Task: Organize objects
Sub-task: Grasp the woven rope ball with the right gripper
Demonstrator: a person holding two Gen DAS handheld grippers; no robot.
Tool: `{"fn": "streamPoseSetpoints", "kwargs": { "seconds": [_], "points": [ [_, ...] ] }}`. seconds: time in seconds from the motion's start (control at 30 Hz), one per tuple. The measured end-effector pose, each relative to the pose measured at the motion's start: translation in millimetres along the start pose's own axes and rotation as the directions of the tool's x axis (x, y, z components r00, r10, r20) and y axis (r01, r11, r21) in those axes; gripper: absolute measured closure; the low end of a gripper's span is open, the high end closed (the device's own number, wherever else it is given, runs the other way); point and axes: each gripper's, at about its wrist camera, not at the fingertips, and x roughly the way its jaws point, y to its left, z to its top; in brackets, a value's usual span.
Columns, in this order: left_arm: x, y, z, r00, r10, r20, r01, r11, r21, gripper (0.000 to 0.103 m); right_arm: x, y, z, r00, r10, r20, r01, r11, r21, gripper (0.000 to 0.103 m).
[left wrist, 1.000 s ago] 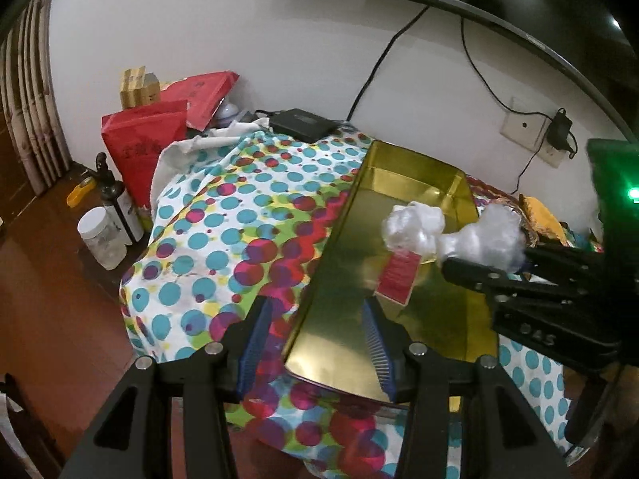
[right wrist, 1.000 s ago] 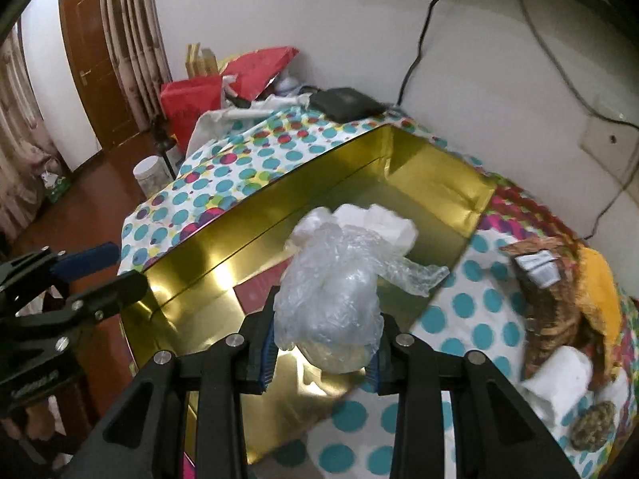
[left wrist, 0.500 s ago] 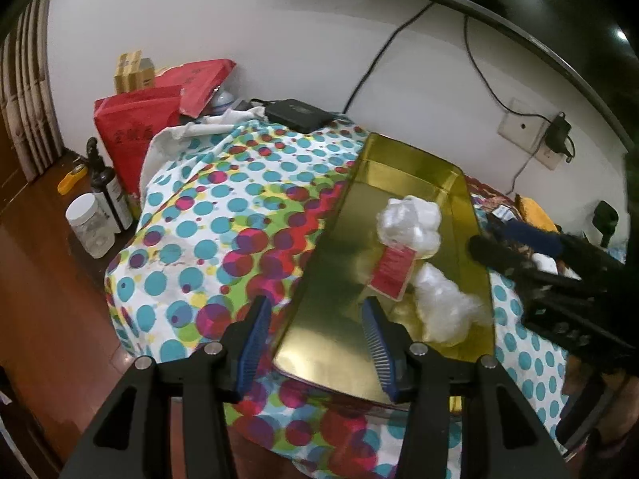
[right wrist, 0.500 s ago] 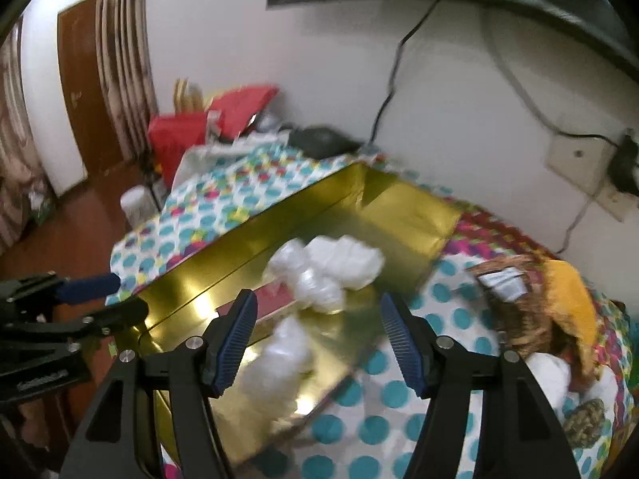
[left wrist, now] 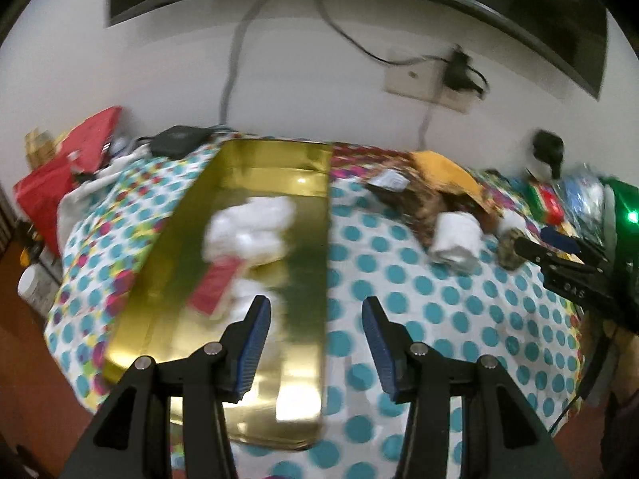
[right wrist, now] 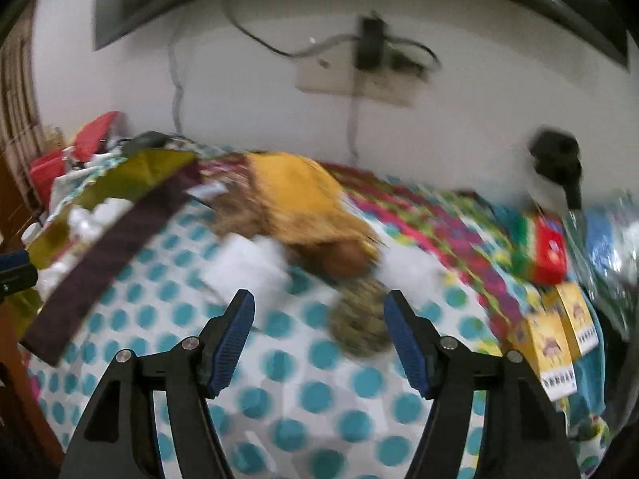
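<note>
A long gold tray (left wrist: pixel 255 167) lies on the dotted cloth and holds blurred white plastic bundles (left wrist: pixel 247 227) and a red packet (left wrist: pixel 213 283). My left gripper (left wrist: pixel 315 343) hovers open over the tray's right edge, with nothing between its fingers. My right gripper (right wrist: pixel 319 323) has its jaws opening, and no object sits between them. Just beyond it lie a mottled round lump (right wrist: pixel 359 327), a white roll (right wrist: pixel 247 267) and a yellow-brown bag (right wrist: pixel 295 195). In the left wrist view the right gripper (left wrist: pixel 559 251) shows at the far right.
A red box (right wrist: pixel 547 251) and yellow cartons (right wrist: pixel 559 339) sit at the right of the cloth. Red bags (left wrist: pixel 44 191) and a black box (left wrist: pixel 175 141) stand at the back left. Wall sockets with cables are behind. The table's front edge is close below both grippers.
The right gripper let go of the clear plastic bundle, which now lies in the tray, and swung right over the loose items. The left gripper also swung right.
</note>
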Motion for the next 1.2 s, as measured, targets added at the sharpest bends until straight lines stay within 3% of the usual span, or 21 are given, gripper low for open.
{"fn": "streamPoseSetpoints", "kwargs": {
  "seconds": [0.2,0.37,0.6,1.0,1.2],
  "points": [
    [27.2,-48.4,10.6,0.998,-0.054,-0.026,0.056,0.996,0.076,0.054,22.7,-22.3,-14.0,0.998,0.005,-0.056,-0.003,1.0,0.028,0.039],
    [48.9,-78.5,16.8,0.998,-0.04,-0.049,0.046,0.99,0.133,0.054,35.7,-23.9,-15.8,0.997,0.016,-0.075,-0.013,0.999,0.041,0.045],
    [76.6,-103.4,15.1,0.995,-0.051,-0.085,0.064,0.983,0.17,0.054,45.7,-26.9,-11.9,0.997,0.027,-0.066,-0.025,0.999,0.045,0.046],
    [93.9,-132.9,21.9,0.99,-0.132,-0.051,0.14,0.972,0.191,0.054,52.8,-23.9,-7.5,0.999,0.027,-0.045,-0.026,0.999,0.021,0.048],
    [106.7,-148.6,24.4,0.992,-0.116,-0.05,0.124,0.969,0.216,0.054,51.4,-25.3,-9.7,0.998,0.034,-0.045,-0.032,0.999,0.041,0.048]
  ]
}}
